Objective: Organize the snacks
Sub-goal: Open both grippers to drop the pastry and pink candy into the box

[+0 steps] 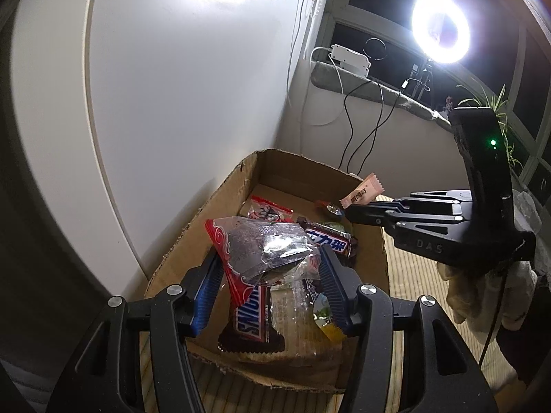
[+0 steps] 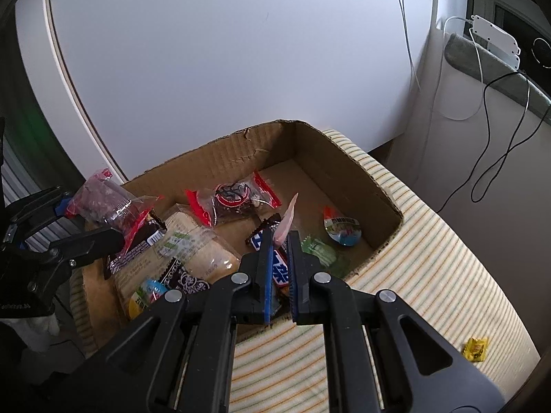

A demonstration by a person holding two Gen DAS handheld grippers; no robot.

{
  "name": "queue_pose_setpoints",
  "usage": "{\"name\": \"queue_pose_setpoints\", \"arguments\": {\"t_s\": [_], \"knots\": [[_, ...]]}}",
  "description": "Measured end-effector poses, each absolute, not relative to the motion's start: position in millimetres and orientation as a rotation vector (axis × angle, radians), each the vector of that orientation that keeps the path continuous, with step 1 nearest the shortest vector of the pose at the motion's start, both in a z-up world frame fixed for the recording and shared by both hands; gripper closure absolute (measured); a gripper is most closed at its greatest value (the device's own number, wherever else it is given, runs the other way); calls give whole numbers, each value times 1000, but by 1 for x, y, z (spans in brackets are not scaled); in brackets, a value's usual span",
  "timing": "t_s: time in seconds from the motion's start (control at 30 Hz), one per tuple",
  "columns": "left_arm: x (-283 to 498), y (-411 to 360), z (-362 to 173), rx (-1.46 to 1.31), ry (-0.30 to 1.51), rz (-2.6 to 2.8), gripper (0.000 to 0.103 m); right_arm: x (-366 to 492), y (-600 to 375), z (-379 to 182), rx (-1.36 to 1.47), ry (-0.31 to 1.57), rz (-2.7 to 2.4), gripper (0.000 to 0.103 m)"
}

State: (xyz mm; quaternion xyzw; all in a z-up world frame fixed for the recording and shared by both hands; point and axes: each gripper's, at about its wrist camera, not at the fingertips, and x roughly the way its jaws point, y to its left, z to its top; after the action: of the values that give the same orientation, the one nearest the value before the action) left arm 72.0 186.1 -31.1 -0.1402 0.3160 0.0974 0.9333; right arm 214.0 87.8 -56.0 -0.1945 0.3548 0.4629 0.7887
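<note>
On the left, our left gripper (image 1: 265,275) has its fingers pinching a clear, red-edged snack bag (image 1: 261,251) by its sides above the cardboard box (image 2: 347,168); it looks light, crinkly and slippery, so we would hold near the sealed seam. On the right, our right gripper (image 2: 279,241) has its fingers pressed together on a thin pink candy wrapper (image 2: 287,222), probably by one crimped end, over the box.

Striped cushioned surface (image 2: 430,258), open cardboard box (image 2: 344,158) resting on it toward its far edge, small yellow wrapped candy (image 2: 476,348) lying alone near its right edge
</note>
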Motion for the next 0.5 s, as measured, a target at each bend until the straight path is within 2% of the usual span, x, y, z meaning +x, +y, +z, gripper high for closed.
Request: {"name": "queue_pose_setpoints", "arguments": {"t_s": [0.1, 0.17, 0.2, 0.23, 0.27, 0.3, 0.37, 0.43, 0.5], "knots": [[71, 185, -31, -283, 646, 198, 46, 216, 90, -57, -429, 758, 994, 96], [72, 184, -31, -279, 649, 203, 43, 216, 91, -58, -430, 758, 991, 89], [72, 183, -30, -277, 649, 204, 41, 217, 91, -58, -430, 757, 986, 70], [73, 183, -30, -276, 649, 203, 39, 215, 92, -58, -430, 752, 983, 47], [72, 182, -30, -274, 648, 204, 35, 215, 91, -57, -427, 738, 981, 39], [72, 182, -29, -273, 647, 208, 33, 214, 89, -56, -422, 725, 979, 32], [71, 182, -29, -273, 650, 210, 33, 213, 86, -52, -417, 709, 977, 28], [71, 182, -29, -271, 654, 209, 31, 213, 85, -50, -415, 703, 967, 18], [70, 181, -29, -270, 655, 215, 31, 213, 82, -47, -408, 690, 958, 16]]}}
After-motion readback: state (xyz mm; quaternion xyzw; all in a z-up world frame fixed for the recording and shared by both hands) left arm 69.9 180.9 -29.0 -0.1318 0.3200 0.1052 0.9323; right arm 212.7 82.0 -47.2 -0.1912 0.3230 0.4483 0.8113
